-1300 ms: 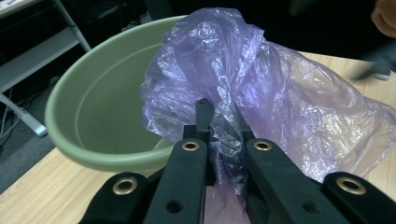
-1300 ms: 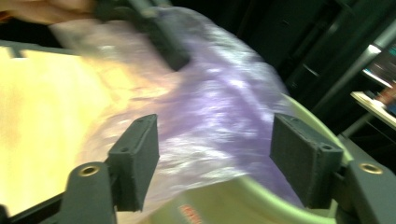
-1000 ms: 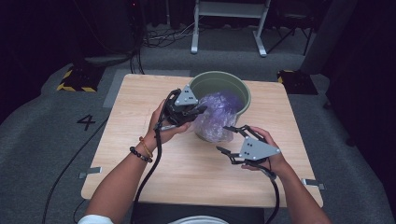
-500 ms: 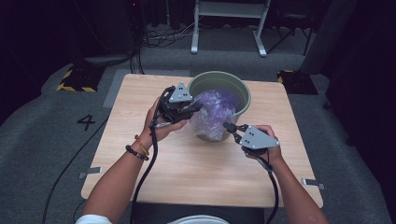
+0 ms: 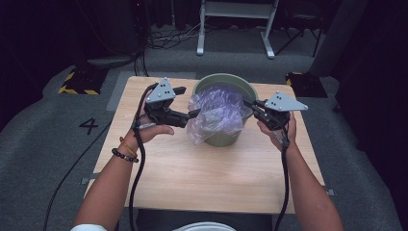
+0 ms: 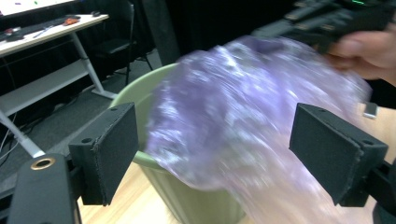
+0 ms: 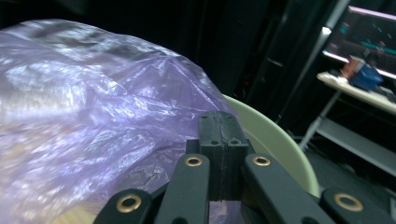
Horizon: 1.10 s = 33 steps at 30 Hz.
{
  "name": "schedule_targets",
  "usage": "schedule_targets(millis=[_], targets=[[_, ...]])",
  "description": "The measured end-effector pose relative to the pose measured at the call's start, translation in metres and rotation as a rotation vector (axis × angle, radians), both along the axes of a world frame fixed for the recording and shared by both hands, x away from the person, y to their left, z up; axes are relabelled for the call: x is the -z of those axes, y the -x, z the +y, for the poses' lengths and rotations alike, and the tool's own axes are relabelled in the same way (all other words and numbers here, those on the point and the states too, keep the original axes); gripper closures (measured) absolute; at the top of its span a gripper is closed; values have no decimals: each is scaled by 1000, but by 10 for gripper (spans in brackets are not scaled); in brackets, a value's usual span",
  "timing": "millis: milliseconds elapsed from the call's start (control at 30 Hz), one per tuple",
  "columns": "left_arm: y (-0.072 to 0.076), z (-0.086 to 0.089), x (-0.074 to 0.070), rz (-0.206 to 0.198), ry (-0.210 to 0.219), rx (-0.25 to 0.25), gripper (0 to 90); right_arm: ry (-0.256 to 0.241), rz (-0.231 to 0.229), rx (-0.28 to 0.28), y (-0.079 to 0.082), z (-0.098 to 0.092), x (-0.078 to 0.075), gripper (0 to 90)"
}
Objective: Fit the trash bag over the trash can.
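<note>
Green bin (image 5: 224, 137) stands upright on the wooden bench (image 5: 192, 168), toward the far edge, roughly centred between the two hands. A thin purple plastic bag (image 5: 216, 113) sits in its mouth: crumpled, part puffed up above the rim, and a loose flap hanging over the near-left outside wall, down nearly to the bench. Whether the bin holds anything under the bag cannot be told (film is translucent but bunched).

Left gripper (image 5: 192, 114): held at the left side of the bin, jaws pointing at the bag. Left gripper view shows the jaws wide apart, the bag (image 6: 243, 135) and bin rim (image 6: 135, 100) between and beyond them, blurred; the pads do not pinch the film.

Right gripper (image 5: 249, 105): at the right rim of the bin. In the right gripper view the jaws are pressed together at the bag's (image 7: 102, 121) edge, just inside the pale green rim (image 7: 275, 140); the bag film runs up to the closed pads (appears clamped, the pinch point itself is hidden).
</note>
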State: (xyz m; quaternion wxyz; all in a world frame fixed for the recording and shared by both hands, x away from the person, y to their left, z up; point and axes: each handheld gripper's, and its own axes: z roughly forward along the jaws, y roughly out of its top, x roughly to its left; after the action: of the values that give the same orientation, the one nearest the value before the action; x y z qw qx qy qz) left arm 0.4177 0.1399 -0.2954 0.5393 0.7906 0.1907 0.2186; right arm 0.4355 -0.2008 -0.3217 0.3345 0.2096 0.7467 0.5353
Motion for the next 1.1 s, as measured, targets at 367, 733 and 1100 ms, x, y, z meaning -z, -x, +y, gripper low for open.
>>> schedule_targets(millis=[367, 733, 1100], targets=[[27, -35, 16, -74, -189, 46, 214, -33, 68, 28, -2, 0, 0, 900], [10, -47, 20, -72, -228, 77, 891, -47, 74, -16, 7, -5, 4, 591], [5, -48, 15, -30, -169, 53, 896, -34, -2, -68, 49, -11, 4, 441]])
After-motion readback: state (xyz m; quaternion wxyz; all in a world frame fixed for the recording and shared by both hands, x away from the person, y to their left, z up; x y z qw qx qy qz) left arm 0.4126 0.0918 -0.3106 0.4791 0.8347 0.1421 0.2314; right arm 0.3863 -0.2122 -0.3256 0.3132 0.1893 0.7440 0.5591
